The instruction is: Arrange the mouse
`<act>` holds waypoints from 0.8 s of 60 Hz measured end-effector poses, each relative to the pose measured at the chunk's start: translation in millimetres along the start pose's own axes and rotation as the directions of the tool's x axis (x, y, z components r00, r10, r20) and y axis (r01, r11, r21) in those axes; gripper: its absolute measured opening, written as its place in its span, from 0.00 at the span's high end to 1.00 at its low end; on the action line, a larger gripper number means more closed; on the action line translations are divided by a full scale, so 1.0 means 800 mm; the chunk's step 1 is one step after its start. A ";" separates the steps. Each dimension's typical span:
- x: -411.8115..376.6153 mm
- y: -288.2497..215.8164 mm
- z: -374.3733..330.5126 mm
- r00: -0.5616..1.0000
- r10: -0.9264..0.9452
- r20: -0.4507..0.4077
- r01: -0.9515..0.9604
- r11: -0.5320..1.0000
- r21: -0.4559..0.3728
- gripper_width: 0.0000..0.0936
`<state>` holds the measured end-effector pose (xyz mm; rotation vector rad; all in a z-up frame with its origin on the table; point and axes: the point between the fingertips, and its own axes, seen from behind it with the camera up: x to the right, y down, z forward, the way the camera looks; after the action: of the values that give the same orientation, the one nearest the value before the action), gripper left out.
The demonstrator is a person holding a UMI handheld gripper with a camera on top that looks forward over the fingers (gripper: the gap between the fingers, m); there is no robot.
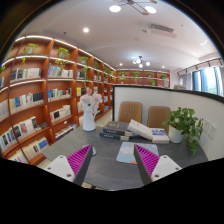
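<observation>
tool [112,163] held high over the surface [105,170], fingers spread, gripping nothing, prob. to scan first. no mouse visible from here. paper [126,152] lies just ahead of the fingers, books [113,130] beyond the paper, plant [186,124] off beside it.

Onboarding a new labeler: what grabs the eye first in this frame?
The long curved bookshelves filling the wall beyond the table, with a white figure standing in front of them. Nearer, the gripper is open over the grey table, with a sheet of paper lying between its fingers. Ahead of them lie stacked books and an open book, beside a potted plant; no mouse can be made out.
</observation>
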<state>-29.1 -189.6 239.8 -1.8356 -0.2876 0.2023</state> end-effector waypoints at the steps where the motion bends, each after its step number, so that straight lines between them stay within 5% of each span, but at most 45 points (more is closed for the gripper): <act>1: -0.001 0.002 -0.001 1.000 0.000 -0.001 0.000 1.000 -0.004 0.12; 28: -0.096 0.189 0.054 1.000 -0.004 0.018 0.008 0.963 -0.270 0.13; 48: -0.160 0.220 0.200 0.998 0.054 -0.038 -0.064 0.937 -0.344 0.12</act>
<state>-180.5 -127.1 25.0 -2.1956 -0.2600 0.1748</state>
